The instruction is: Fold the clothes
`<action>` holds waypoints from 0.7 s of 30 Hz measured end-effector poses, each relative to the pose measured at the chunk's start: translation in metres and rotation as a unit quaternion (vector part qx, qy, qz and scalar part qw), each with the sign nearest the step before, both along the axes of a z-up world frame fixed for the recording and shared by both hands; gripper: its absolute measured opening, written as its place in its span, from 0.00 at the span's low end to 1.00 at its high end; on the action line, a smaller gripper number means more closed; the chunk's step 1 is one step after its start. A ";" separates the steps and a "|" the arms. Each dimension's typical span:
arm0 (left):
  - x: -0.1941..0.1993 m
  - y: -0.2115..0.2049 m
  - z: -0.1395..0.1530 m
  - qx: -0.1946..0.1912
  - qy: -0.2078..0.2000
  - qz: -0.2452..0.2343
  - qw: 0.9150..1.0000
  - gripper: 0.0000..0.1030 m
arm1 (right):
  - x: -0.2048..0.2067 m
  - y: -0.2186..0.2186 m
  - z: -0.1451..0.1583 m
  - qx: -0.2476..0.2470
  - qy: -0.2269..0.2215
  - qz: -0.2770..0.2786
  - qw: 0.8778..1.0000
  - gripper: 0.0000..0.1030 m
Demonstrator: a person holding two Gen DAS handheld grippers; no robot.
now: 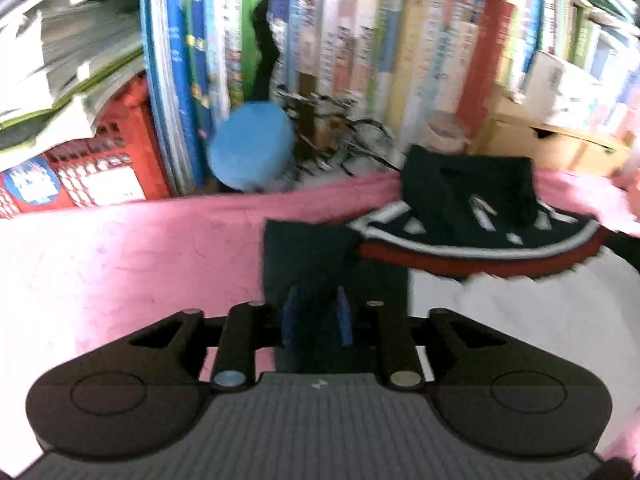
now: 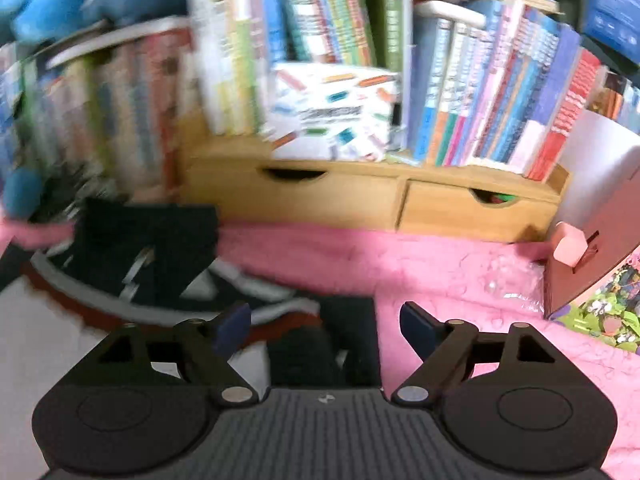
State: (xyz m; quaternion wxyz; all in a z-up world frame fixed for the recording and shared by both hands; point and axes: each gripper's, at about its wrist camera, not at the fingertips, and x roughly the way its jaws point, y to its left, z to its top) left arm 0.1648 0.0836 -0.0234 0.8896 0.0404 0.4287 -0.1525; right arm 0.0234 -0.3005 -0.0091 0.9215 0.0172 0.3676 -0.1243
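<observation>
A garment with a white body (image 1: 520, 320), a red, white and black yoke (image 1: 472, 246) and black sleeves lies on the pink blanket (image 1: 160, 248). One black part (image 1: 468, 184) is folded over at the far edge. My left gripper (image 1: 316, 314) hovers over a flat black sleeve piece (image 1: 316, 256); its blue pads (image 1: 289, 312) stand a little apart, with dark cloth showing in the gap but not pinched. In the right wrist view the same garment (image 2: 140, 264) lies to the left. My right gripper (image 2: 326, 328) stands wide open above a black cloth edge (image 2: 344, 320), and nothing sits between its pads.
Packed bookshelves (image 2: 320, 60) rise just behind the blanket. A wooden drawer unit (image 2: 380, 200) stands at the back. A blue round object (image 1: 252, 148) and spectacles (image 1: 360, 136) sit near the far edge. A red box (image 1: 88, 168) is left, a cardboard box (image 2: 592, 240) right.
</observation>
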 end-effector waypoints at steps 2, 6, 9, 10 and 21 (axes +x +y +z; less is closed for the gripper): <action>0.011 -0.010 -0.013 0.011 0.004 0.000 1.000 0.75 | 0.001 0.005 -0.012 0.011 0.033 0.023 0.999 0.67; 0.040 -0.031 -0.039 0.033 0.019 0.012 0.999 0.68 | 0.035 0.000 -0.032 0.042 0.054 0.012 0.998 0.26; 0.049 -0.033 -0.047 0.030 0.023 0.020 0.999 0.38 | 0.050 0.004 -0.027 0.019 0.025 0.033 0.999 0.20; 0.049 -0.031 -0.047 0.034 0.025 0.027 0.999 0.38 | 0.057 0.003 -0.033 0.014 0.037 0.042 0.998 0.23; -0.034 -0.075 0.016 0.027 -0.084 -0.092 0.992 0.43 | -0.035 0.057 0.012 -0.020 -0.040 0.011 0.999 0.42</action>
